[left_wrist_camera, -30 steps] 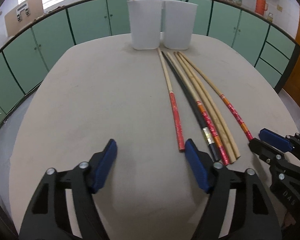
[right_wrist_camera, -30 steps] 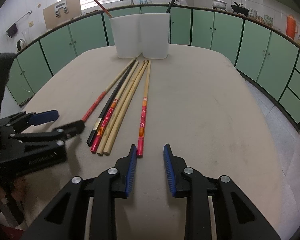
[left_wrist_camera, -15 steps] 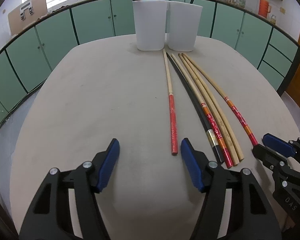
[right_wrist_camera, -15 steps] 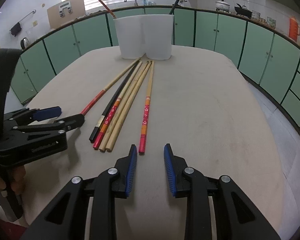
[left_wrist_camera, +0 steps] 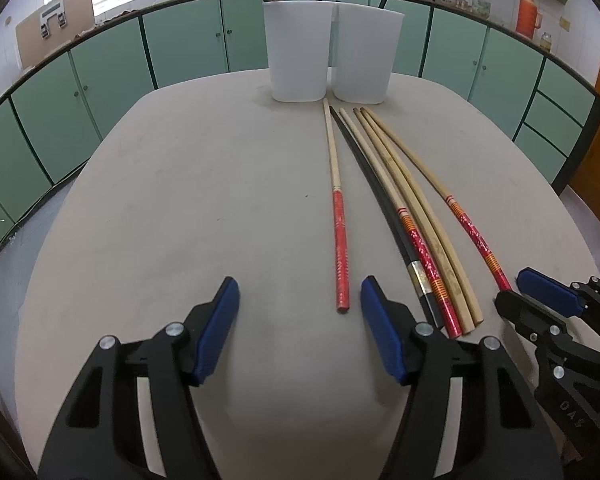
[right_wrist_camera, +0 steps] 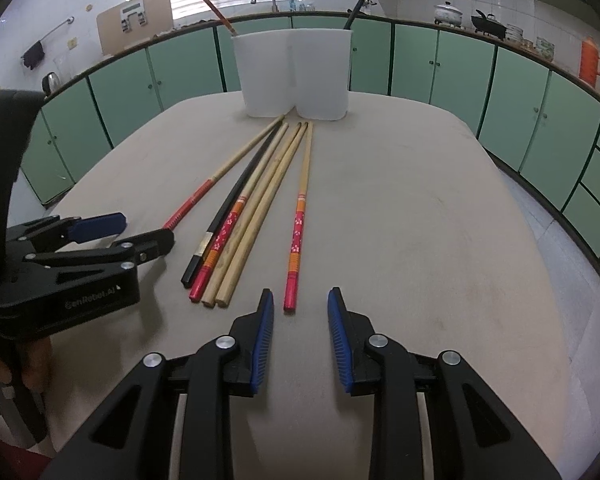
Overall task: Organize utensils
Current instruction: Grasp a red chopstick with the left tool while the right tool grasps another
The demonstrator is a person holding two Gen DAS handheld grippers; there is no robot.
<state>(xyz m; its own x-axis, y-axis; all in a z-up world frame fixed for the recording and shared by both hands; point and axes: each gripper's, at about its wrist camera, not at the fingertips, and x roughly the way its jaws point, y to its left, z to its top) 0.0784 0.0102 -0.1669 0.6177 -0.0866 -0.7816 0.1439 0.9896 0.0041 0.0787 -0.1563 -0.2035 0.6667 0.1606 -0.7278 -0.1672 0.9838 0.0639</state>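
Both hands are hovering low over the near end of the table [left_wrist_camera: 180, 200], so the pick-up step is only just being lined up. The left tongs [left_wrist_camera: 298, 304] are standing apart, their jaws having just narrowed a little, with nothing between them; the red-handled chopstick [left_wrist_camera: 340, 248] is lying just ahead of the gap. The right tongs [right_wrist_camera: 300, 308] are standing apart too, only narrowly, empty, with the flowered red-and-orange chopstick [right_wrist_camera: 296, 248] ending right before them.

Six chopsticks are lying fanned on the matte, faintly scuffed beige top, their tips pointing toward two white plastic tubs [left_wrist_camera: 328, 48] at the far end, each already holding a stick. They are long, thin and round: pale bamboo, glossy black lacquer, patterned red ends.

Next, I'd judge, each gripper is going to need to dip lower and straddle its stick near the butt; such slim rods probably roll easily.
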